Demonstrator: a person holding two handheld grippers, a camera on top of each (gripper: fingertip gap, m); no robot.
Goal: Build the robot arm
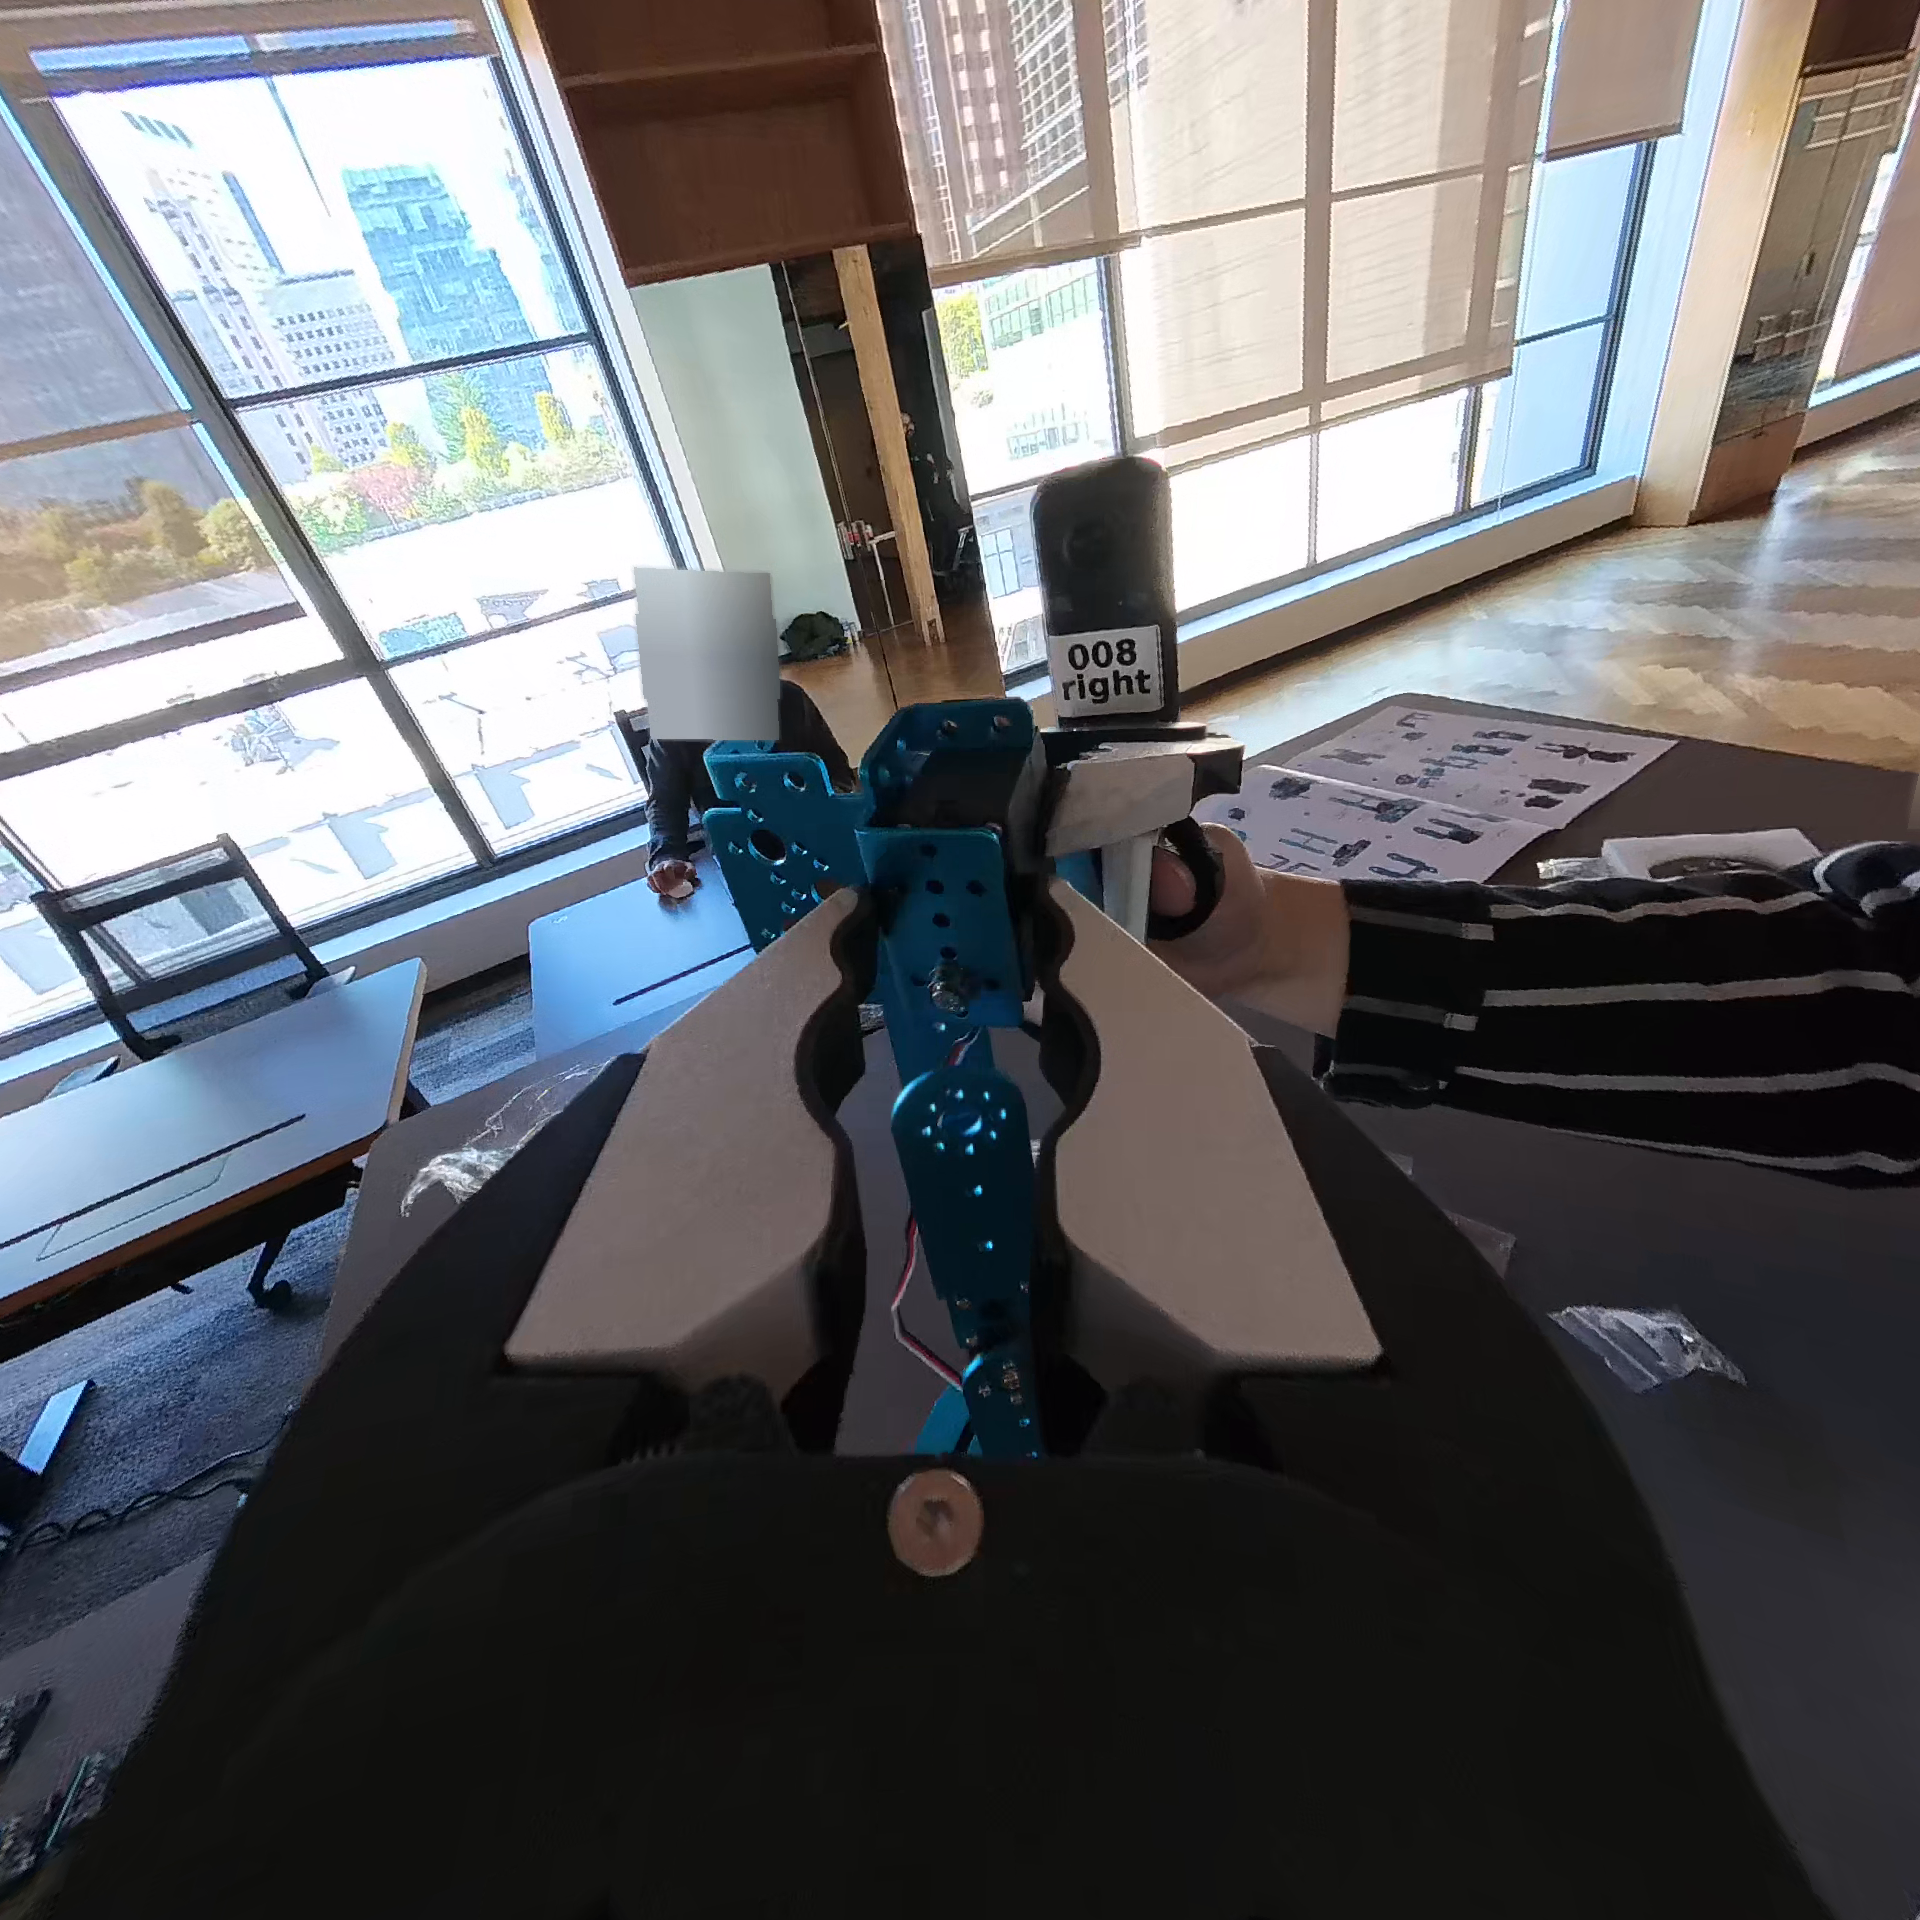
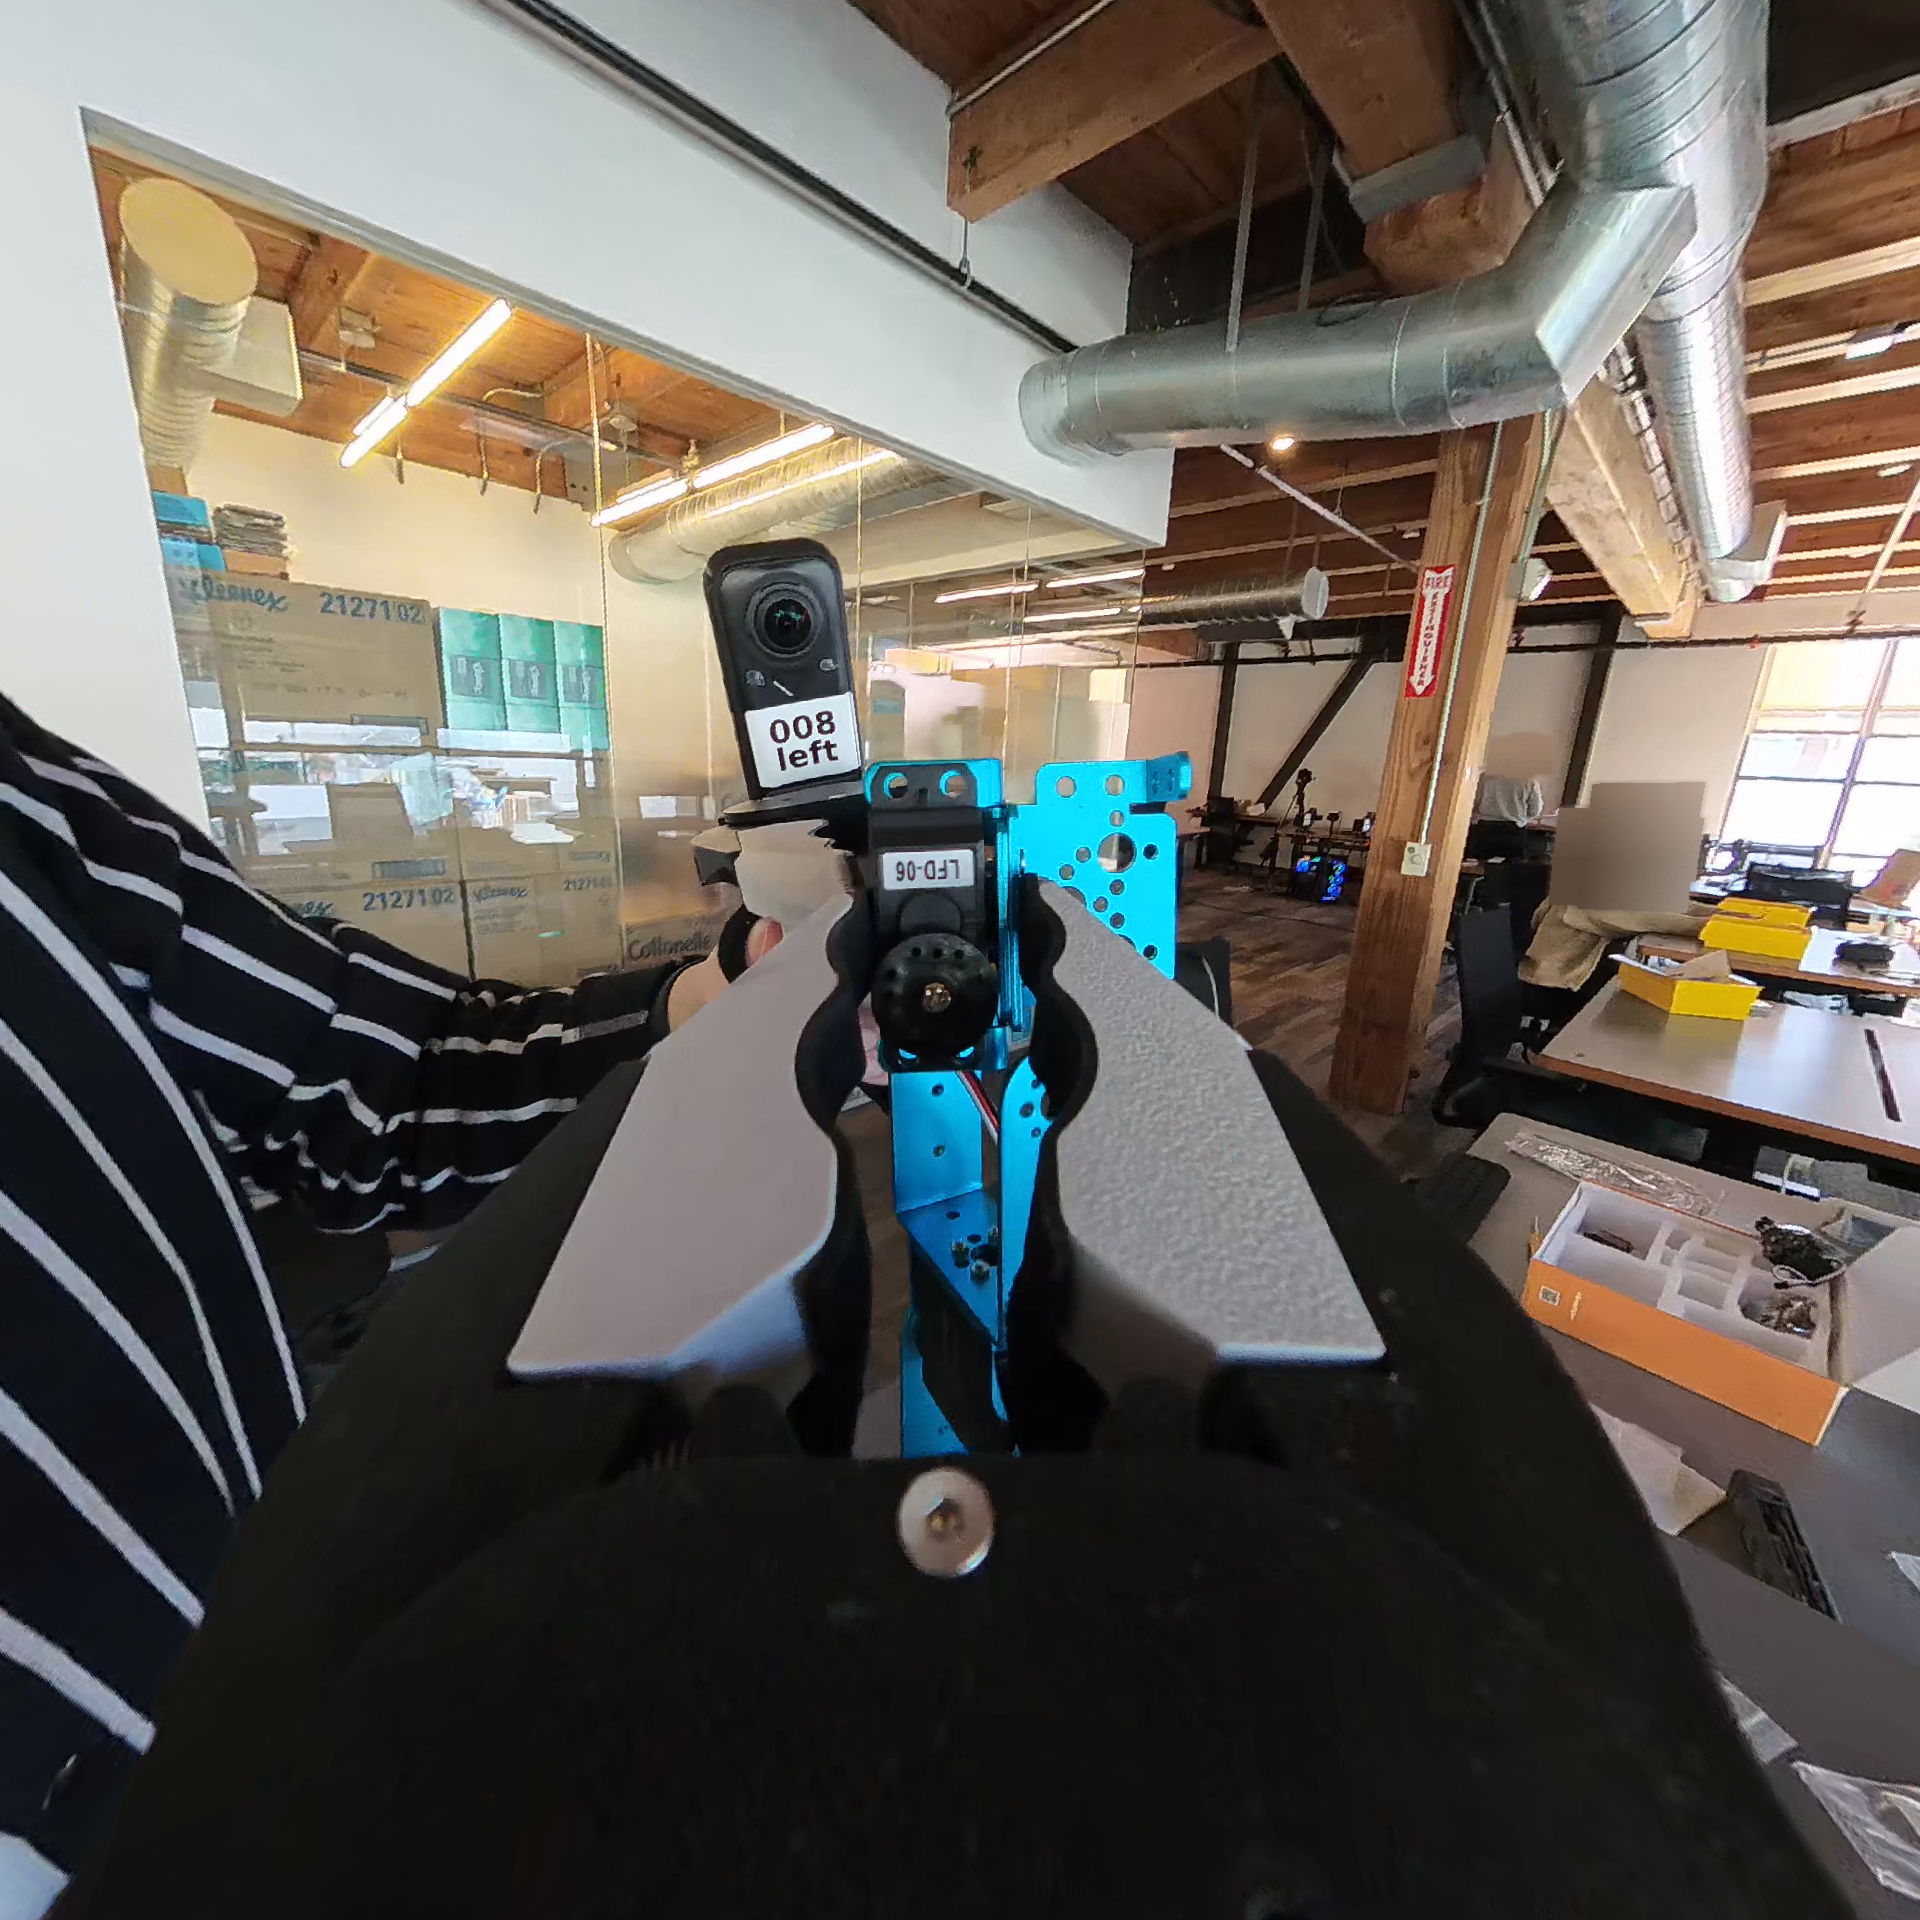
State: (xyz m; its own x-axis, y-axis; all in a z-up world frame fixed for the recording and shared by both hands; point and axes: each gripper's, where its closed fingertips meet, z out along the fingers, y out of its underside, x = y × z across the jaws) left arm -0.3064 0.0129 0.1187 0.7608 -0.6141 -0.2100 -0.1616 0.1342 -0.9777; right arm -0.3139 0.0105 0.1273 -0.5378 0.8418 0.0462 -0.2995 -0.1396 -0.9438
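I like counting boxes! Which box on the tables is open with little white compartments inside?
The orange box beside the right hand-held gripper: its lid is open and white dividers show inside. The yellow bins farther back have no dividers.

Between the grippers: the left gripper (image 1: 951,914) and right gripper (image 2: 940,925) face each other closely, both closed on one blue metal bracket assembly (image 1: 935,935); no free gap between them.
Above the assembly: open air.
Right flank, left wrist view: a striped sleeve (image 1: 1621,1018) and a hand (image 1: 1257,935) cross over the dark table (image 1: 1558,1351), blocking that side.
Left flank, right wrist view: a striped sleeve (image 2: 260,987) fills that side.
Table beyond the sleeve: an open booklet (image 1: 1444,800) and small plastic bags (image 1: 1647,1345) lie flat.
Right side, right wrist view: an open orange box (image 2: 1704,1309) on the table; a wooden post (image 2: 1423,790) well beyond.
Left side, left wrist view: a neighbouring desk (image 1: 187,1164) and chair (image 1: 166,935) stand well apart.
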